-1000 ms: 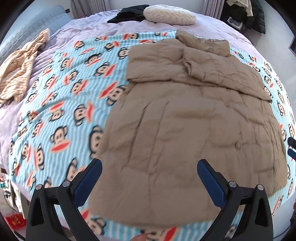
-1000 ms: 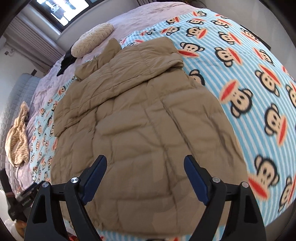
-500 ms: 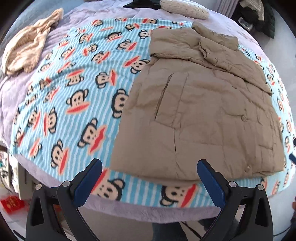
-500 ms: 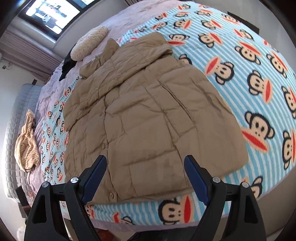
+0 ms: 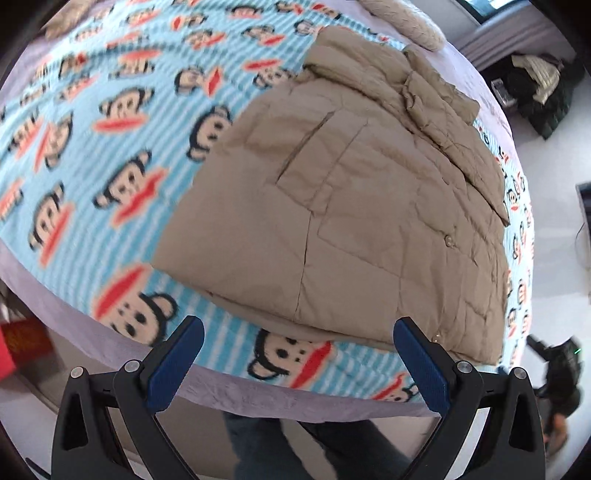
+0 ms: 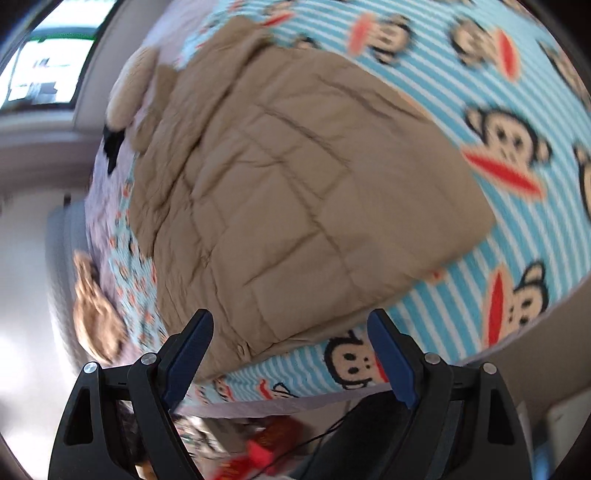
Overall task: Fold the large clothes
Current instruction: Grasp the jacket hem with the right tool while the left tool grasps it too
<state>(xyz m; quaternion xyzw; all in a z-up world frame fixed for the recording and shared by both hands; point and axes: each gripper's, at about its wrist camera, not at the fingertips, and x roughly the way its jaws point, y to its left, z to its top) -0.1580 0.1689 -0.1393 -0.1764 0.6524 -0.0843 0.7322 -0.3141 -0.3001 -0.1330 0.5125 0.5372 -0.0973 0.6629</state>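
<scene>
With both the left gripper (image 5: 295,363) and right gripper (image 6: 291,350) spread wide and empty, the tan quilted coat (image 5: 354,206) lies toward twelve o'clock on the monkey-print blanket (image 5: 92,155), where a shallow pinch could snag blanket or slip off the puffy hem.

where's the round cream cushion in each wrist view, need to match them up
Left wrist: the cream cushion sits at the top edge, right of centre, beyond the collar end of the tan jacket.
Right wrist: the cream cushion is upper left, blurred, again past the tan jacket at its collar end.
Shared landmark: the monkey-print blanket under the jacket.
</scene>
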